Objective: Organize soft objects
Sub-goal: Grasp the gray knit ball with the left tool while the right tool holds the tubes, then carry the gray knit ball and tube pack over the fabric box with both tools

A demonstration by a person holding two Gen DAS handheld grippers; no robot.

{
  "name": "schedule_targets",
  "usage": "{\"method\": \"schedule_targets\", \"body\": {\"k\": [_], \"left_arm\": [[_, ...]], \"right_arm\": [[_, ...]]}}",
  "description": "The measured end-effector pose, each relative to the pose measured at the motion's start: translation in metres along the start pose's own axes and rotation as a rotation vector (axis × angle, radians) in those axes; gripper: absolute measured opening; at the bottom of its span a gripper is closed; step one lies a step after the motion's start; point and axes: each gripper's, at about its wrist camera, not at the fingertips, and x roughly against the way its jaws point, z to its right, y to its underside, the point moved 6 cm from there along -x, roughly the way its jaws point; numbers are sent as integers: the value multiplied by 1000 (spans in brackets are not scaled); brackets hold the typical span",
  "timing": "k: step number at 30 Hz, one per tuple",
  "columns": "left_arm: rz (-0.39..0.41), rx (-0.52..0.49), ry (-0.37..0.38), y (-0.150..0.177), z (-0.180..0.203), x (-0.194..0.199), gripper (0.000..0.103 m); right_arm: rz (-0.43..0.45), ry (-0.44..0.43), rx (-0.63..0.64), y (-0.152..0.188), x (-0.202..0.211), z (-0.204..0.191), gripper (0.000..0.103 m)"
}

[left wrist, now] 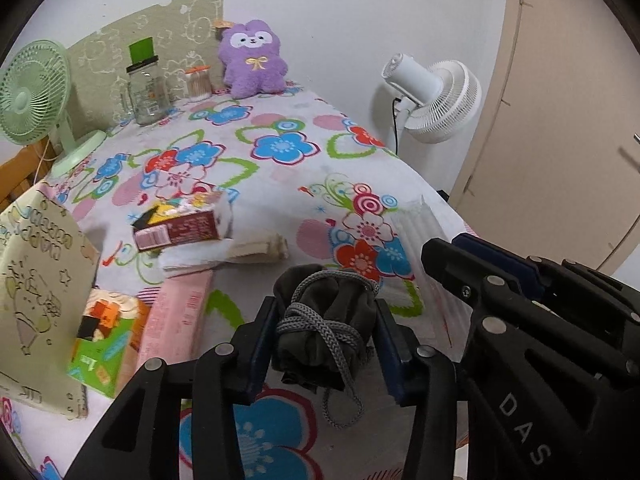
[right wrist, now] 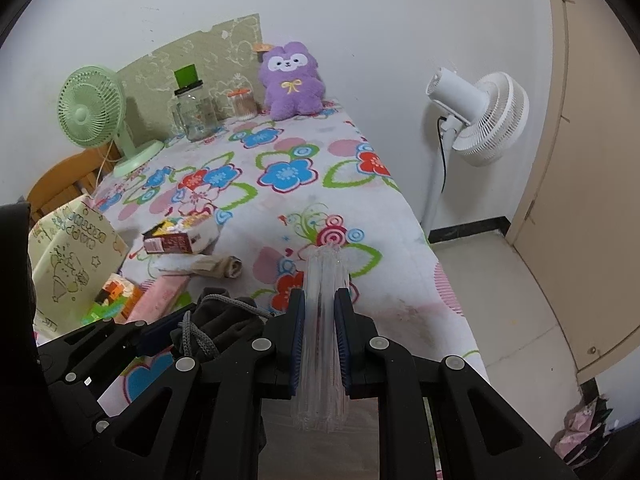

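The dark cloth bundle [left wrist: 326, 326] is clamped by the left gripper [left wrist: 326, 344], while a clear plastic bag [right wrist: 322, 344] is pinched flat in the right gripper [right wrist: 320, 340], likely for bagging.

Dark olive cloth pouch [left wrist: 326, 324] w/ grey braided cord: matt, soft. Clear ribbed plastic bag [right wrist: 323, 344]: glossy. Flower-print tablecloth [left wrist: 280, 184]: matt fabric. Purple plush bear [left wrist: 254, 60]: fuzzy. Gripper pads: blue, matt, rubbery.
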Motion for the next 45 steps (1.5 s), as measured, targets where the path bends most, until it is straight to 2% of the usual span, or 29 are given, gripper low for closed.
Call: {"method": "schedule_targets", "body": {"k": [13, 45], "left_arm": [[39, 52, -18, -14, -26, 28, 47], [176, 109, -140, -43, -99, 111, 47]], "right_arm": [[54, -17, 40, -24, 20, -32, 18], [157, -81, 147, -71, 70, -119, 18]]}}
